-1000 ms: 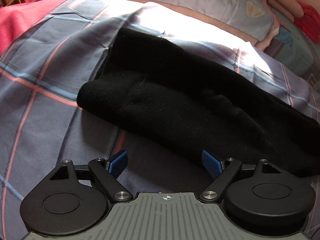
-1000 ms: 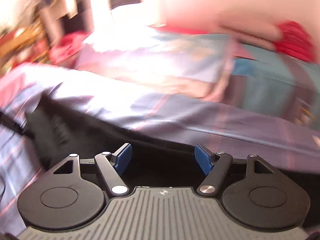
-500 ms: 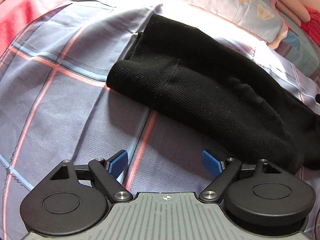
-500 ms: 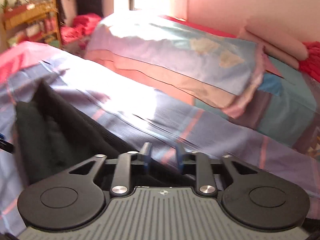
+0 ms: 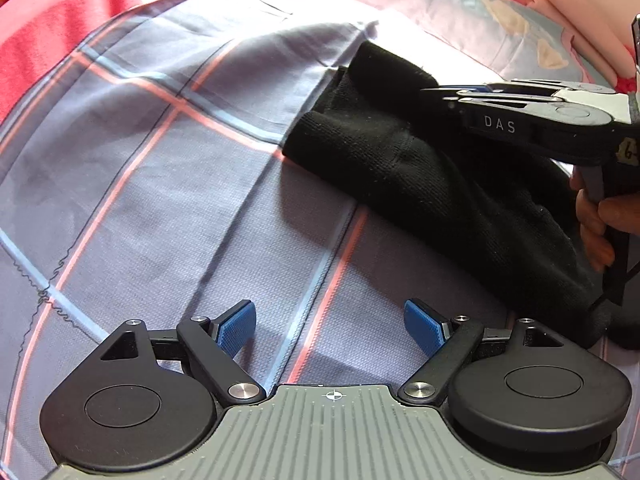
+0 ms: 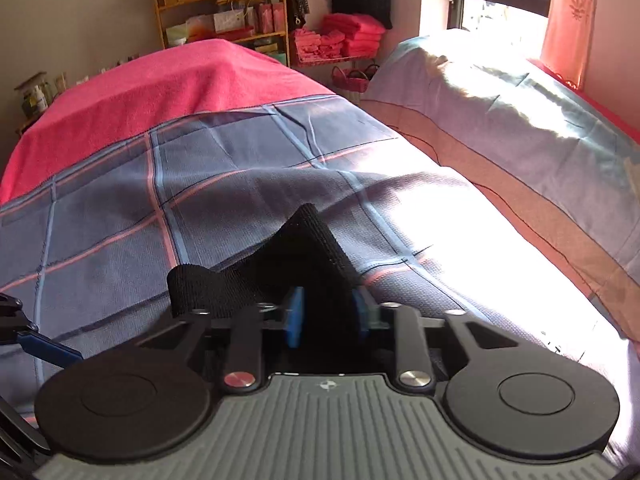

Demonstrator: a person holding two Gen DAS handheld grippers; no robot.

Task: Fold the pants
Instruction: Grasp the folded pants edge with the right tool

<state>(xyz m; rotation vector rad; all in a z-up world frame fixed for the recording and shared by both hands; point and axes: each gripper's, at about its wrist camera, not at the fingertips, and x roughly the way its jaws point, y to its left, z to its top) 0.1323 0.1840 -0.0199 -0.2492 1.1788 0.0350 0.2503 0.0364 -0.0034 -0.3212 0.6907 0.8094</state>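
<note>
Left wrist view first: your left tongs (image 5: 330, 326) hang spread wide over the plaid bedsheet (image 5: 160, 184), blue pads (image 5: 236, 326) apart, nothing between them, just bare checked cloth with its pink and blue stripes. Beyond them to the right, the black pants (image 5: 420, 176) lie bunched in a long dark roll that runs from the middle of the bed down toward the near right. Over their far end your right tongs (image 5: 430, 94) come in from the right edge, jaws just closed, pressed flat together on the black fabric, with your hand (image 5: 600, 220) wrapped round the grip below. Farther back there's a pink blanket (image 5: 60, 24) at the far left and a pale pillow (image 5: 480, 8) at the far right.

Now the right wrist view: your right tongs (image 6: 328, 316) are pinching a fold of the pants (image 6: 308, 248) between the blue pads (image 6: 296, 316), and the cloth stands up in a dark peak just past the fingertips, with a ribbed band curling off to the left. At the near left edge one blue tip of the left tongs (image 6: 48, 350) pokes in, low over the sheet. Past the pants the plaid bedsheet (image 6: 224, 160) stretches away to the pink blanket (image 6: 160, 88). On the right lies the sunlit pillow (image 6: 520, 120). Far back stand a wooden shelf (image 6: 224, 4), a stack of red towels (image 6: 344, 38) and a window (image 6: 504, 4).
</note>
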